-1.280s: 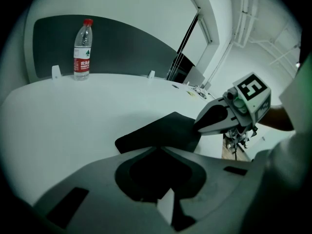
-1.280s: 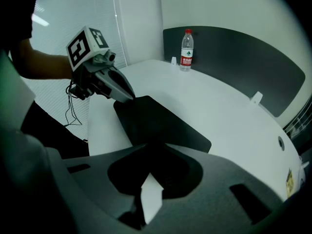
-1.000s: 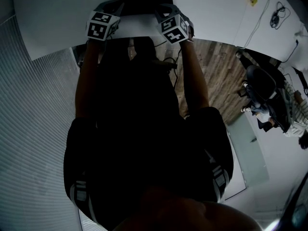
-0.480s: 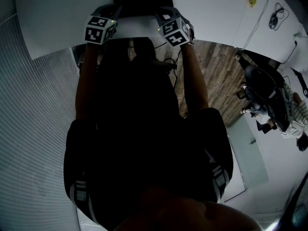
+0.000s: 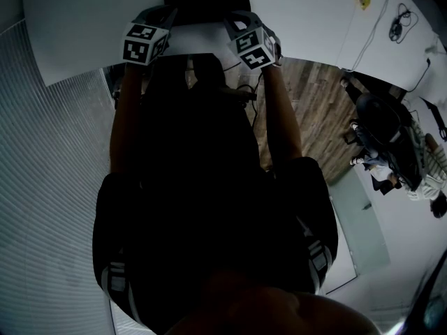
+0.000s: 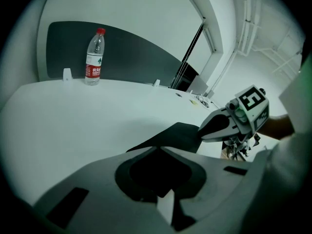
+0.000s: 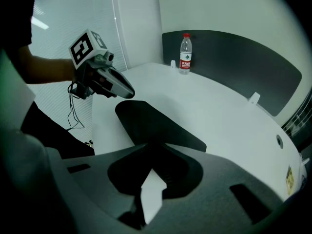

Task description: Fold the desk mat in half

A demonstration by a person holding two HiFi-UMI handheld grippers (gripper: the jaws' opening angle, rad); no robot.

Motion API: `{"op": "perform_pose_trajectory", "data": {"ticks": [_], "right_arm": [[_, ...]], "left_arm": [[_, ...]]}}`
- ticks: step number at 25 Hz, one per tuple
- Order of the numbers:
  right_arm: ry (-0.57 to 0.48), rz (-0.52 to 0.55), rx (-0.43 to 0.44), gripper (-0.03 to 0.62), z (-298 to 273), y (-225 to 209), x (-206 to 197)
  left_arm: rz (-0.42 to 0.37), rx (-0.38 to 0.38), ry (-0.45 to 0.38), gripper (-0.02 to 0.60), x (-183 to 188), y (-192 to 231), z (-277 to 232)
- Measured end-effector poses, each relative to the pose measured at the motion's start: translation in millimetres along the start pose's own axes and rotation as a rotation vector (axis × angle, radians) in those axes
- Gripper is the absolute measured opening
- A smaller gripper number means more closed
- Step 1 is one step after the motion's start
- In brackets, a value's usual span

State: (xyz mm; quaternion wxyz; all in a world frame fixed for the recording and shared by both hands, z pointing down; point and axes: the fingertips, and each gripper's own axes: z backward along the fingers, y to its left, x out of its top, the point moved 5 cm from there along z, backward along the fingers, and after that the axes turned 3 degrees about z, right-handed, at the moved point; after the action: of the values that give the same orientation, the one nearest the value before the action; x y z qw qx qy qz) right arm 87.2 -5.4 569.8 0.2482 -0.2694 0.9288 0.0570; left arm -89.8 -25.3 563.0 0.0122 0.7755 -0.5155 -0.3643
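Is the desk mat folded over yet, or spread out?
Spread out: the desk mat lies in one layer on the table, with no part turned over.

Person wears a dark top w/ short dark sleeves and dark trousers, w/ pale striped patches [image 5: 115,279] low on each side. Left gripper [image 5: 166,12] & right gripper [image 5: 235,18] are grey moulded shells w/ tapering jaws. Each carries a marker cube [image 5: 145,42] – black squares on white – w/ a small green light [image 6: 240,112] beside it. Thin black cables [image 7: 73,106] hang underneath.
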Motion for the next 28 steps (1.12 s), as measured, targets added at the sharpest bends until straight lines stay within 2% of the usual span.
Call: {"op": "perform_pose_trajectory", "data": {"ticks": [19,28], "right_arm": [[-0.053,-0.01,-0.027,0.031,17.9,1.9,20.3],[-0.141,-0.086,-0.076,0.018,40.9,11.0,46.7]], "left_arm": [[0.015,0.001,-0.061,0.013,10.7,-3.9,25.5],[0.033,0.05,-0.135,0.009,16.5,-9.7,62.9]]}}
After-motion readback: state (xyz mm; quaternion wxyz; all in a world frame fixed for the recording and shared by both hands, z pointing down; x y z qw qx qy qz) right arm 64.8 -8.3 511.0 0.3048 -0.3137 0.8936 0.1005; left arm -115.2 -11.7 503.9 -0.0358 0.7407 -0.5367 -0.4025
